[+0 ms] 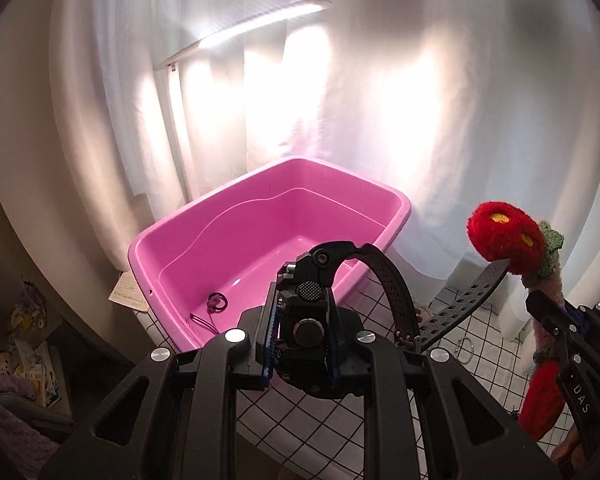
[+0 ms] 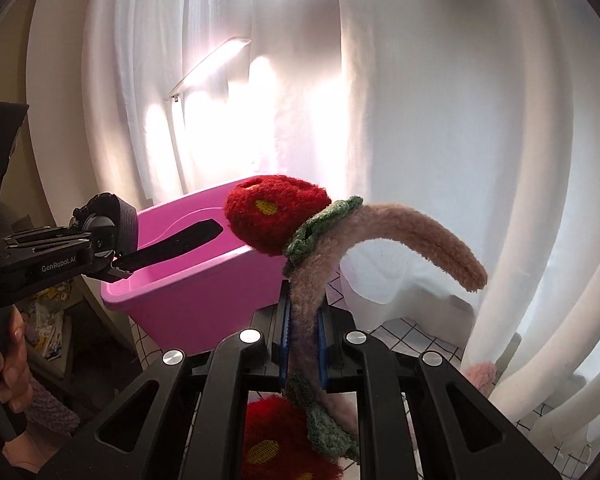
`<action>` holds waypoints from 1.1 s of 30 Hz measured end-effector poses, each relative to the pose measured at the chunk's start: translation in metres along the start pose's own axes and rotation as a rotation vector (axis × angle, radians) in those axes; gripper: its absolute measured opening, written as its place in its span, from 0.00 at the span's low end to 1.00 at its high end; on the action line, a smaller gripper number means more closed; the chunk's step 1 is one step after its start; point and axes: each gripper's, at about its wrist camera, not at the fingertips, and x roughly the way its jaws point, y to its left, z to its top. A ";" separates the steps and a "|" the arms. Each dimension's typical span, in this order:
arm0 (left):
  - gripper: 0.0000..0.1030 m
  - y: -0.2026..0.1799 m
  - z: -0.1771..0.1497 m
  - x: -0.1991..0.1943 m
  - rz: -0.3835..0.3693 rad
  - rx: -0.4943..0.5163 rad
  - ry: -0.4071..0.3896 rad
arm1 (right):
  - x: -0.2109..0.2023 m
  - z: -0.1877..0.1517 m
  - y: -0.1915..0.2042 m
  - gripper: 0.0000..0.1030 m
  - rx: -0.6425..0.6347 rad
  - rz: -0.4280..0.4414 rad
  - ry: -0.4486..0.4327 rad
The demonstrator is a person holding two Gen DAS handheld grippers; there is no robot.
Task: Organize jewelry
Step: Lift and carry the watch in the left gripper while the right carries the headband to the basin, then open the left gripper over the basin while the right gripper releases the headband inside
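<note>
I am working in a lived-in room of a home. Sheer white curtains [image 2: 400, 120] hang in long folds across a bright window, and a slim white lamp with a lit bar head [image 1: 236, 36] stands in front of them. My table wears a white cloth with a thin black grid [image 1: 324, 432] (a household sort of cover). Down to the left, a low shelf holds a clutter of printed booklets and small toys [image 1: 28, 344].
</note>
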 end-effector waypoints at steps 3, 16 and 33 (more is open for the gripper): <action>0.19 0.027 0.014 0.014 0.028 -0.027 0.001 | 0.023 0.025 0.018 0.10 -0.024 0.024 -0.014; 0.19 0.105 0.046 0.105 0.080 -0.107 0.110 | 0.139 0.113 0.089 0.10 -0.134 0.128 0.026; 0.21 0.114 0.038 0.185 0.091 -0.125 0.335 | 0.275 0.126 0.115 0.11 -0.141 0.199 0.385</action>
